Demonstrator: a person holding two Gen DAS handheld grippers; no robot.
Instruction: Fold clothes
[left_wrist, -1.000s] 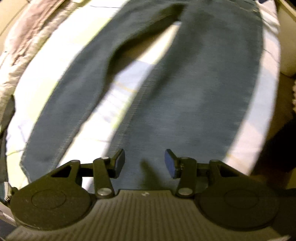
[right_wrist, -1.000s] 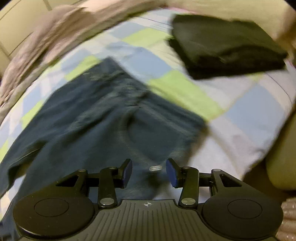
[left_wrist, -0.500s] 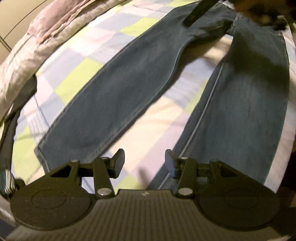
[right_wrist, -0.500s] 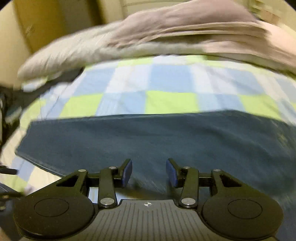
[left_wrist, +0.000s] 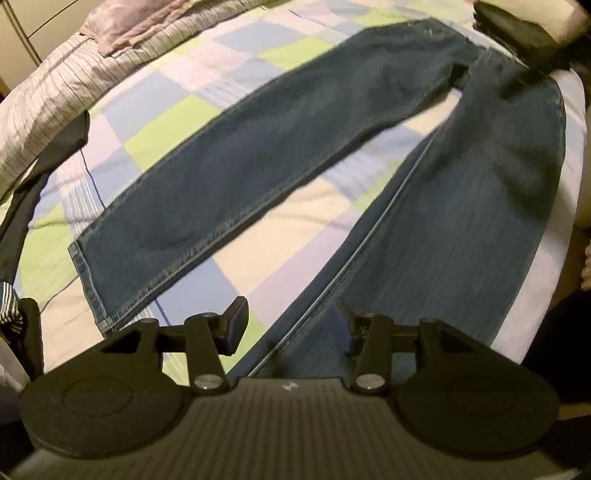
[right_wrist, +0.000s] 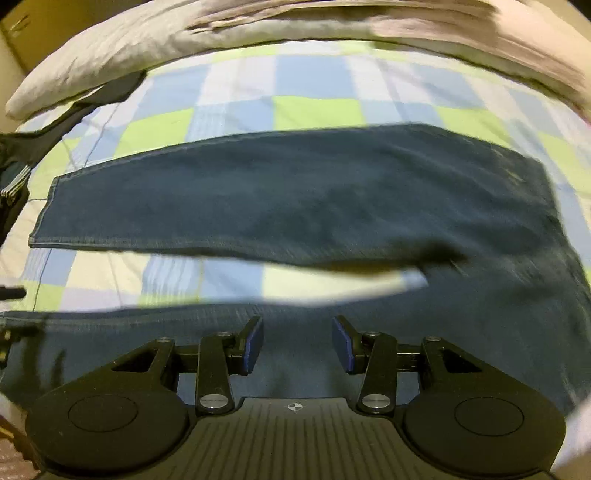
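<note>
- The jeans (left_wrist: 280, 155) lie flat on the bed, both legs spread apart in a V with a wedge of sheet between them.
- In the left wrist view, one leg runs diagonally from the hem at lower left to the waist at upper right; the other leg (left_wrist: 480, 229) runs down toward the camera along the right edge of the bed.
- In the right wrist view, the jeans (right_wrist: 295, 199) span the frame crosswise, with one hem at the left and the nearer leg directly under the tool.
- The left tool (left_wrist: 291, 326) is wide open and holds nothing; it hangs over the inner seam of the nearer leg, close to its hem end.
- The right tool (right_wrist: 297, 339) is likewise wide open and empty, above the denim of the nearer leg.
- The checked sheet (left_wrist: 177, 122) shows blue, green and pale squares.
- A striped quilt (left_wrist: 48, 99) is bunched along the far edge of the bed.
- A dark folded garment (left_wrist: 517, 33) lies beyond the waist; its outline is blurred.
</note>
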